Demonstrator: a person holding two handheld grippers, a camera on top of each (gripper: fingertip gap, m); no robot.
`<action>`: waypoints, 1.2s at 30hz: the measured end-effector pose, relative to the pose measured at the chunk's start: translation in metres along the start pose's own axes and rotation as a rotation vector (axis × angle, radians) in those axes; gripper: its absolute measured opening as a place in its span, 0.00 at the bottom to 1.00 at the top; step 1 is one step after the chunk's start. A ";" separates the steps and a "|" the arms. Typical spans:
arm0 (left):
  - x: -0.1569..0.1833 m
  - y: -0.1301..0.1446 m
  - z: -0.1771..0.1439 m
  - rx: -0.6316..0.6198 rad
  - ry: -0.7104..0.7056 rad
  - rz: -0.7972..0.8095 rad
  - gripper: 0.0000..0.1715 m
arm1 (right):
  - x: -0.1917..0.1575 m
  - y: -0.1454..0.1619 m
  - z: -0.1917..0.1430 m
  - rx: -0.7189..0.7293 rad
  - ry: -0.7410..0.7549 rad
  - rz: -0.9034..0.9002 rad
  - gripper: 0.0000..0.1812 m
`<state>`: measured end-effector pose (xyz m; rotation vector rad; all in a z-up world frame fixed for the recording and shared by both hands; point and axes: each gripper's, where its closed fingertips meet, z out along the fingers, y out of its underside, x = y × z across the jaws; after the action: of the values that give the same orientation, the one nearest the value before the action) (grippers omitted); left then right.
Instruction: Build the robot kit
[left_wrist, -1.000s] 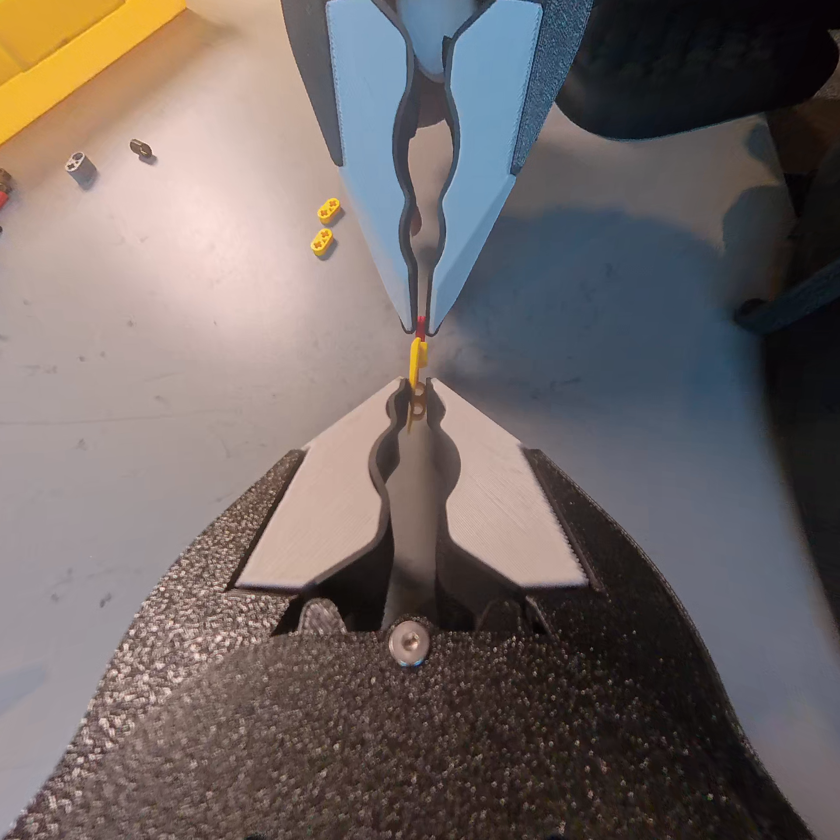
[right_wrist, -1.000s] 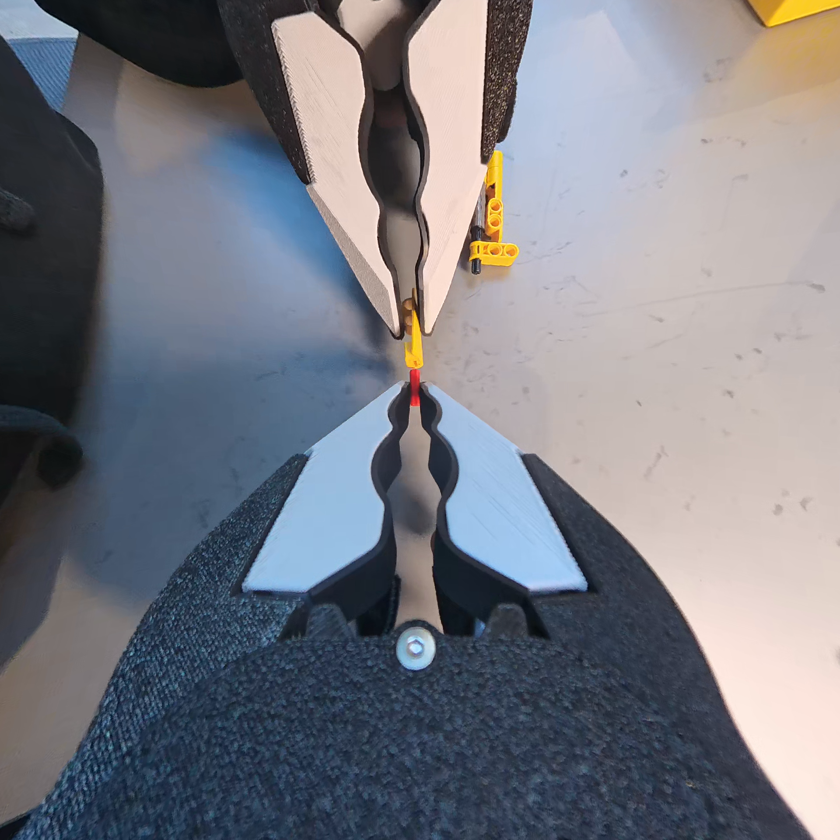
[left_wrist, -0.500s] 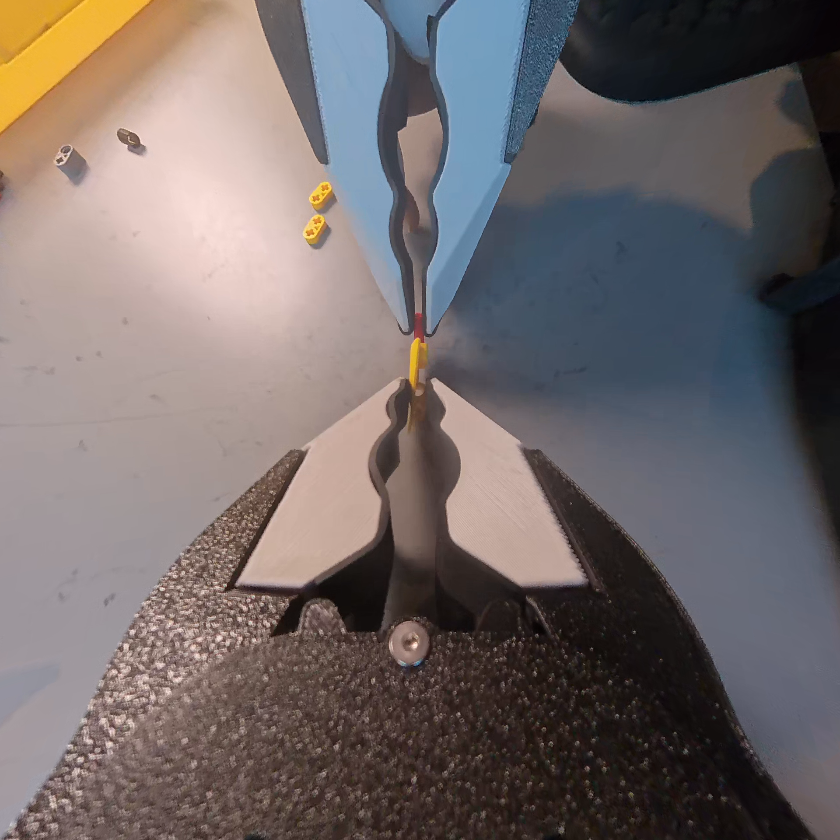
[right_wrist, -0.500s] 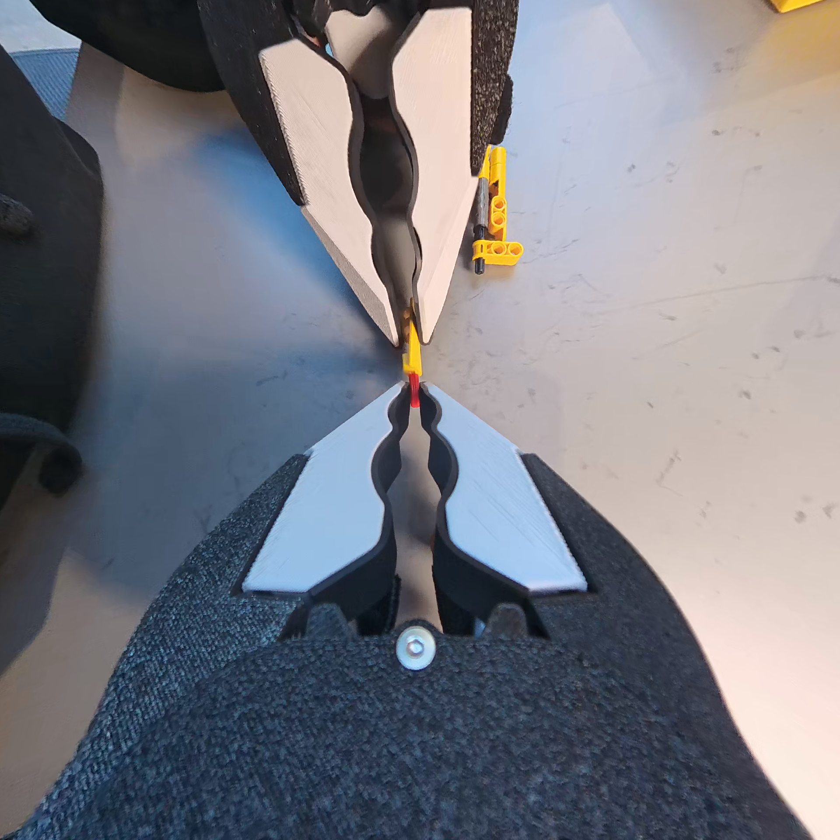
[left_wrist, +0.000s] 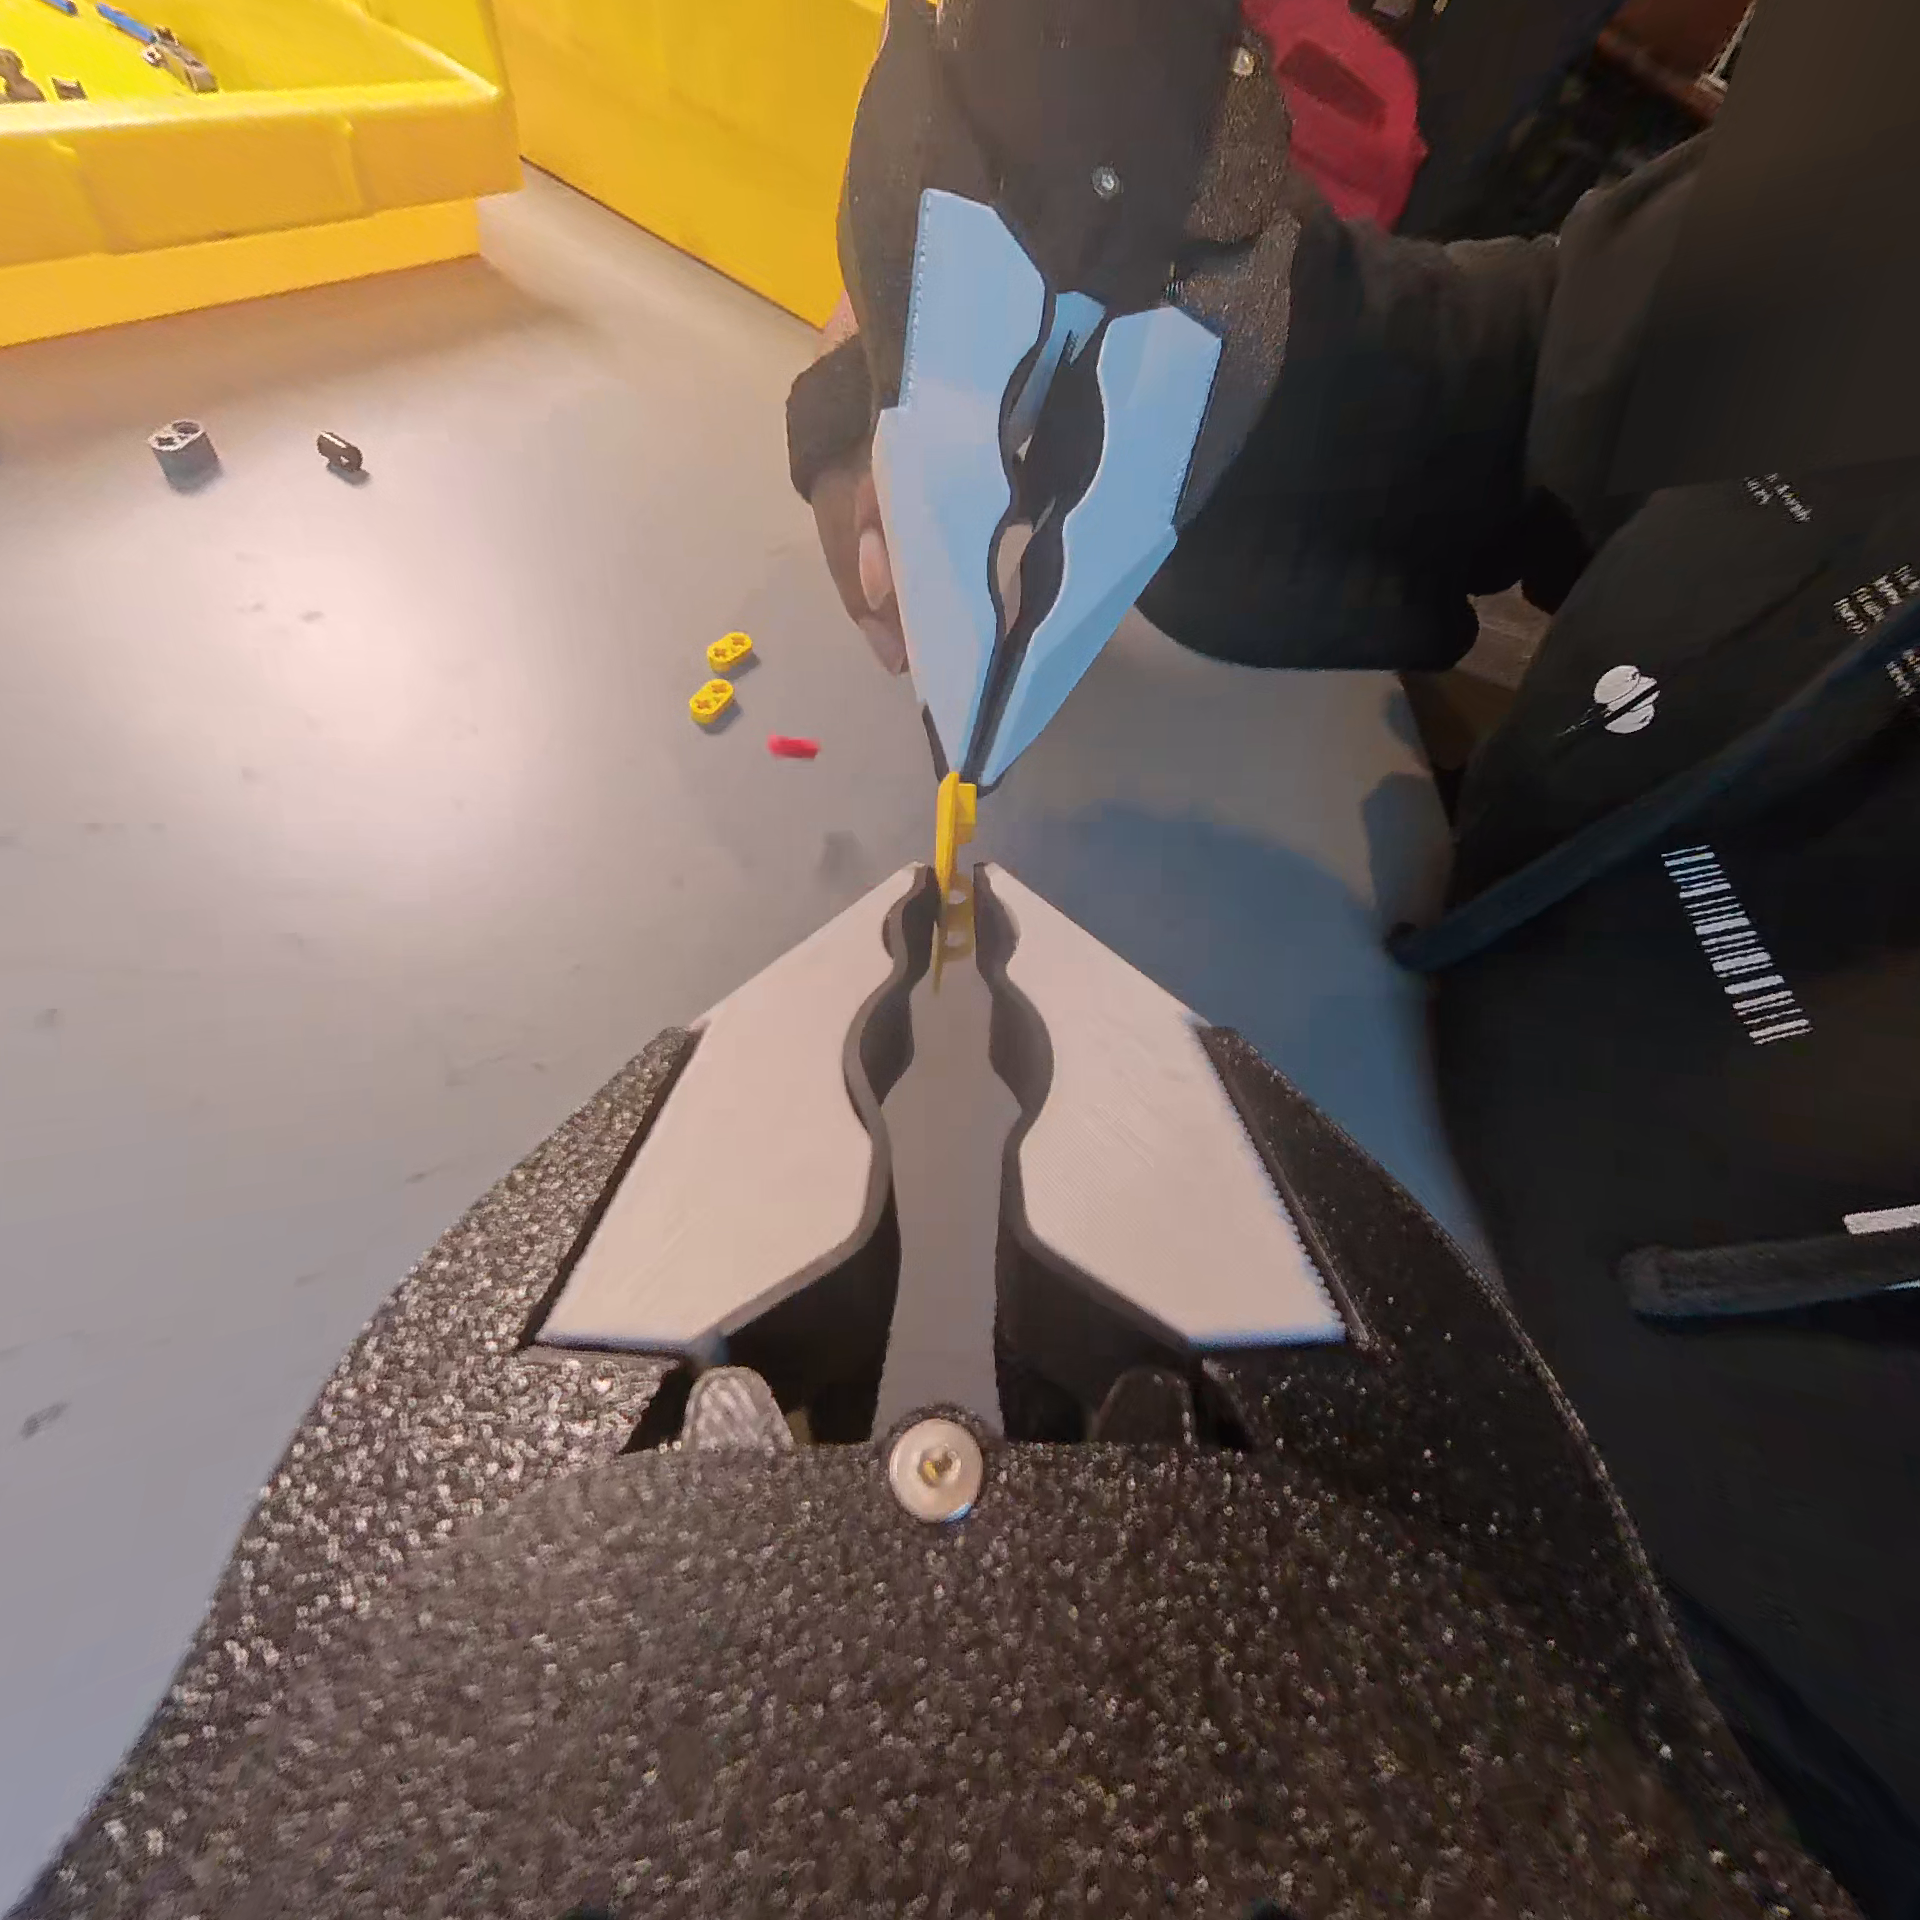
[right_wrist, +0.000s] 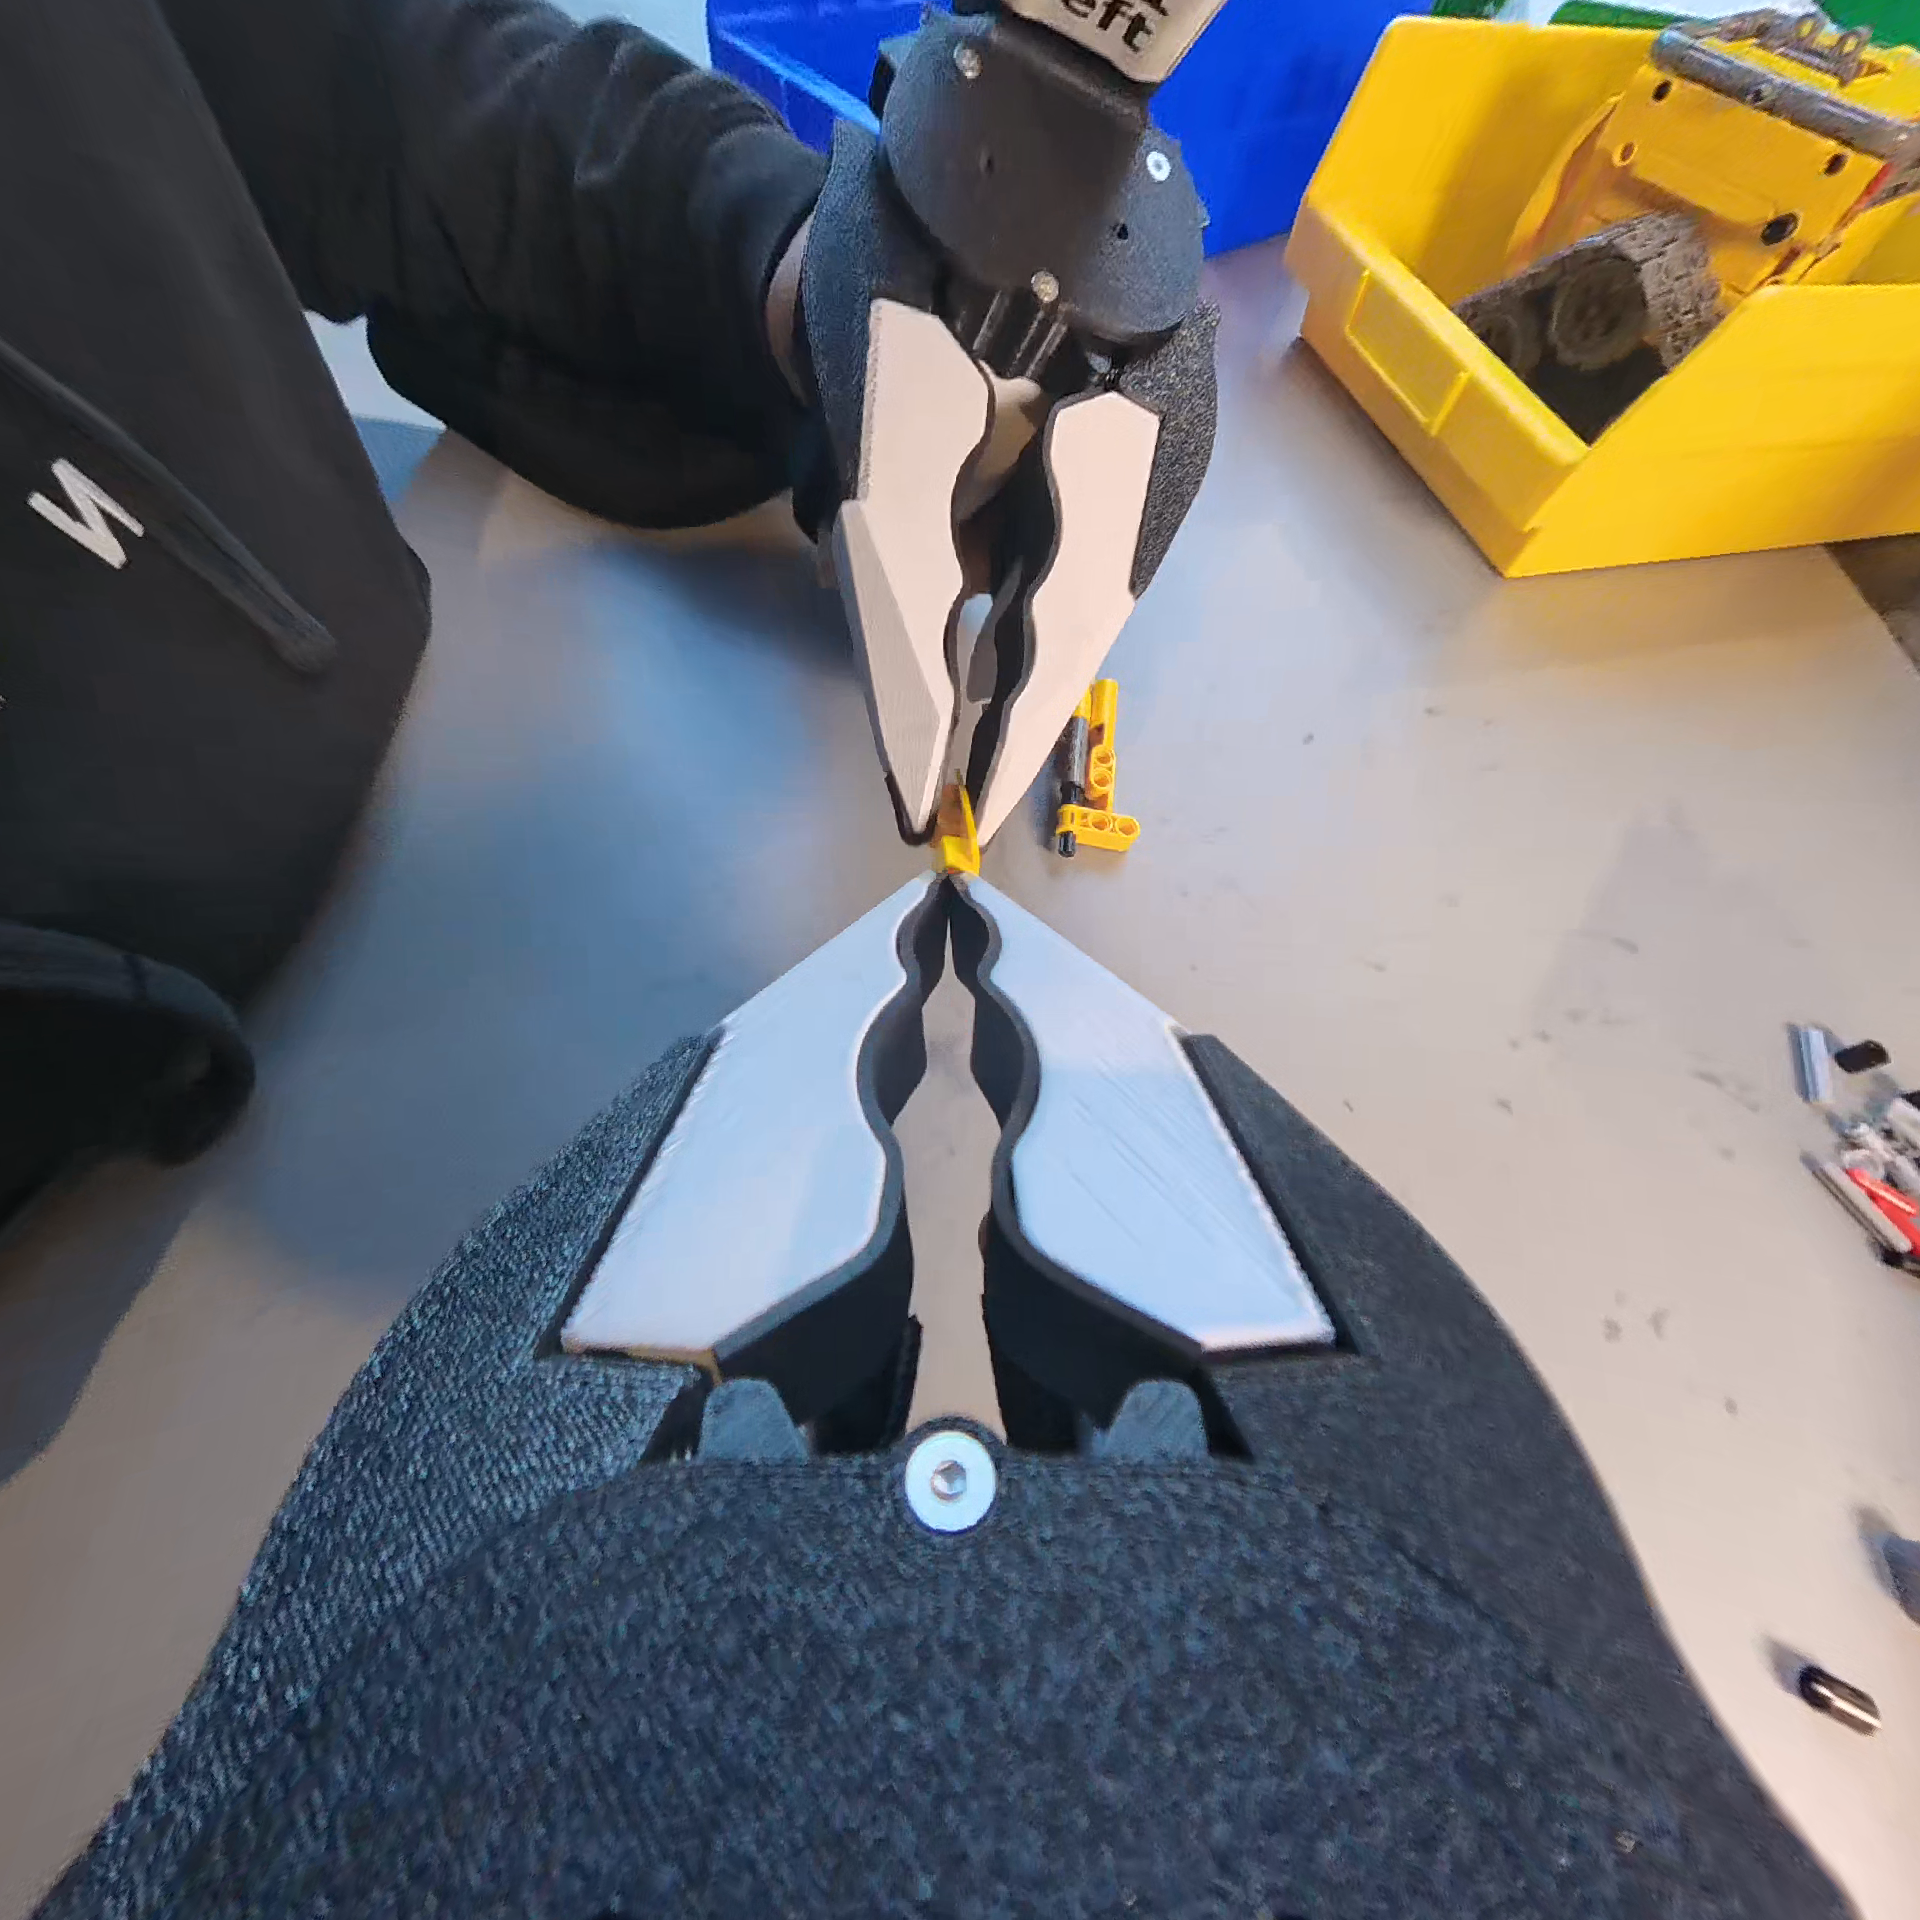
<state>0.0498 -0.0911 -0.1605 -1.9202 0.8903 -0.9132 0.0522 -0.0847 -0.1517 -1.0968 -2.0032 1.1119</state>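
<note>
Left wrist view shows the left gripper (left_wrist: 954, 902) clamped on a small yellow holed beam (left_wrist: 954, 847), held above the grey bench (left_wrist: 364, 935). The right gripper (left_wrist: 971, 774) meets the beam's far end tip to tip, its jaws pressed together; whether they pinch the beam cannot be told. A red pin (left_wrist: 793, 745) lies on the bench beyond, beside two yellow connectors (left_wrist: 720, 675); two dark connectors (left_wrist: 260, 452) lie farther left. Yellow trays (left_wrist: 260, 218) at the back hold a few small dark and blue parts. Right wrist view shows a yellow bin (right_wrist: 1621, 416) holding a yellow tracked model, a blue bin (right_wrist: 1257, 135) behind it with contents hidden, and a yellow L-shaped beam with a black axle (right_wrist: 1091, 774) near the gripper tips.
</note>
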 end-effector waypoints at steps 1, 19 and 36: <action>-0.001 0.001 0.000 -0.007 -0.005 0.000 0.04 | 0.001 0.002 0.000 -0.010 0.006 -0.004 0.00; -0.023 0.045 0.002 -0.316 -0.222 0.177 0.10 | 0.069 0.077 -0.028 -0.327 0.263 0.255 0.11; -0.028 -0.019 -0.016 0.117 -0.194 -0.085 0.12 | 0.071 0.045 -0.016 -0.202 0.281 0.107 0.08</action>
<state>0.0274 -0.0656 -0.1449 -1.9191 0.6319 -0.7944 0.0475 -0.0031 -0.1765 -1.3943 -1.8794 0.7674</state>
